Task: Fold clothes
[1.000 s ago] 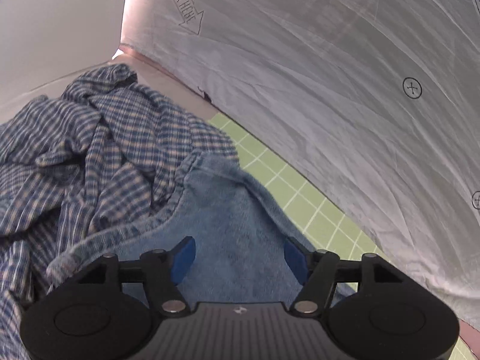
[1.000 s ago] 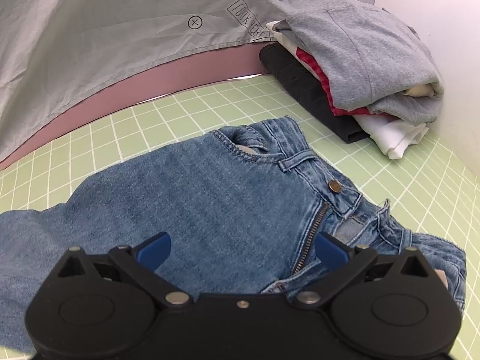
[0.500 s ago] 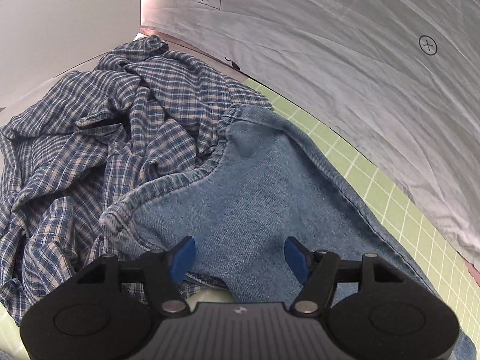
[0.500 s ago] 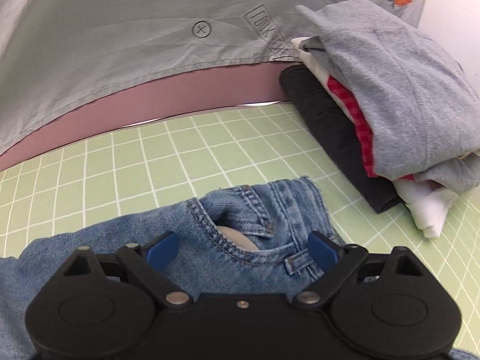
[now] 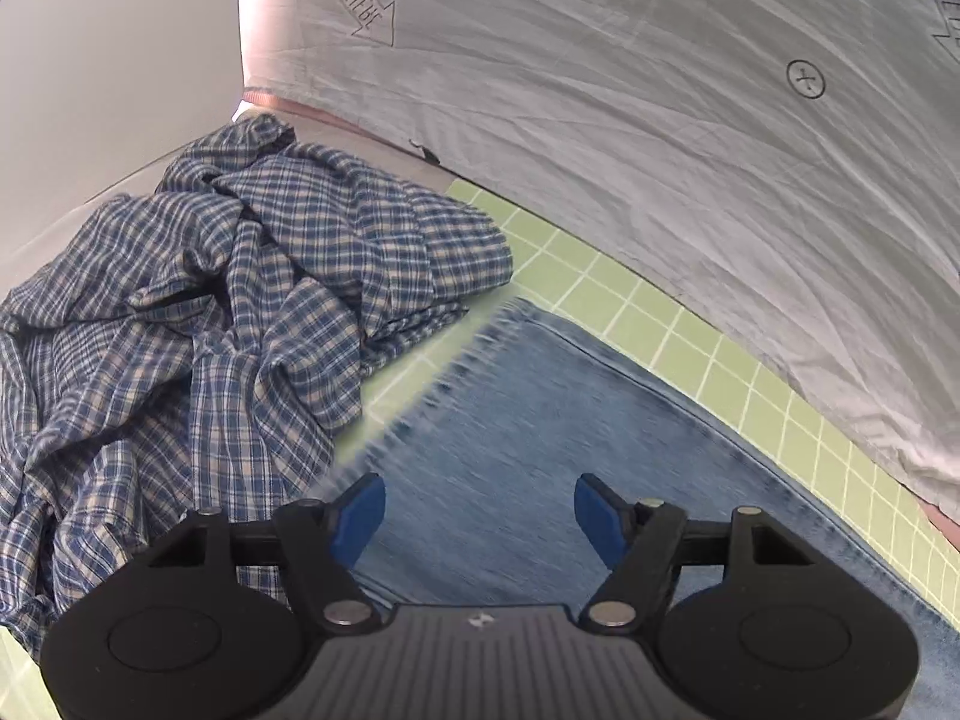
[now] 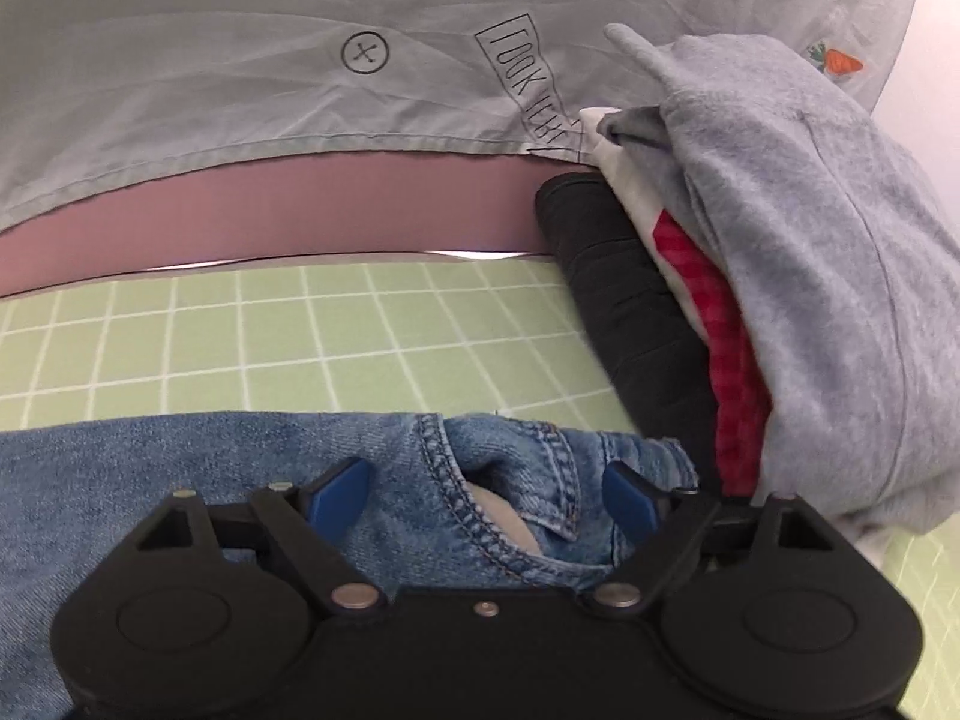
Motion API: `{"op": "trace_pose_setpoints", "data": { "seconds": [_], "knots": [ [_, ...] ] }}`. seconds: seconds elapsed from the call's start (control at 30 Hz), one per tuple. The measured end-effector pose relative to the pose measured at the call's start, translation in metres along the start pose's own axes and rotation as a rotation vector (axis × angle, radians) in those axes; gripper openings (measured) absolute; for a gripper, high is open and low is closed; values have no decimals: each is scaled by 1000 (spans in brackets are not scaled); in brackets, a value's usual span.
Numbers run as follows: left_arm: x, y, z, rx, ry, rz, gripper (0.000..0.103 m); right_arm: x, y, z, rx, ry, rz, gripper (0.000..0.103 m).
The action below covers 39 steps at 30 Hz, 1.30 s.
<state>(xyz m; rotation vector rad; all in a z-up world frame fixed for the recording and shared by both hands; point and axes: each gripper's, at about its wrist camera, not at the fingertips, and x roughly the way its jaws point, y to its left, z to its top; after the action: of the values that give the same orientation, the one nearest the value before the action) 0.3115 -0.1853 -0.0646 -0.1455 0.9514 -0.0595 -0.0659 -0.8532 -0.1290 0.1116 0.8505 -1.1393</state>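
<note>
Left gripper (image 5: 479, 510) opening, pads apart over jeans hem (image 5: 540, 420), nothing pinched. Right gripper (image 6: 485, 495) spread wide, front pocket (image 6: 504, 504) between pads, no grip yet. Jeans (image 6: 210, 456) flat on green grid mat (image 6: 300, 330). Risks: closing here likely grabs pocket flap only, top layer lifts alone, fold skews. Plaid shirt (image 5: 210, 312) just beside hem, could get dragged along. Folded pile (image 6: 810, 276) near waistband, could get knocked.
</note>
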Motion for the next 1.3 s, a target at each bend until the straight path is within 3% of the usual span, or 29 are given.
{"op": "trace_pose_setpoints", "data": {
  "seconds": [0.1,0.27,0.47,0.67,0.87,0.97,1.03,1.1,1.13,1.23,1.3],
  "knots": [
    [-2,3,-6,-17,21,3,73,6,-5,11,11,32,-17,92],
    [-1,4,-25,-32,78,6,73,-29,3,-5,17,13,-61,91],
    [3,-4,-43,-4,115,-6,73,-103,10,-57,105,5,23,92],
    [11,-10,-48,27,123,14,73,-165,46,-95,92,20,114,93],
    [13,-4,-42,-5,103,10,72,-197,91,-107,-33,-9,227,95],
    [15,0,-38,-32,85,14,70,-192,114,-108,-163,-12,189,95],
    [17,5,-34,-62,66,23,62,-186,118,-104,-186,-31,157,95],
    [19,12,-29,-101,46,42,38,-180,118,-97,-187,-51,130,95],
    [21,16,-26,-118,45,38,9,-177,115,-93,-160,-58,124,95],
    [23,27,-18,-175,50,-9,6,-170,90,-78,-7,-62,113,97],
    [12,26,-12,-170,23,-22,6,-172,79,-72,18,-81,123,98]
  ]
}}
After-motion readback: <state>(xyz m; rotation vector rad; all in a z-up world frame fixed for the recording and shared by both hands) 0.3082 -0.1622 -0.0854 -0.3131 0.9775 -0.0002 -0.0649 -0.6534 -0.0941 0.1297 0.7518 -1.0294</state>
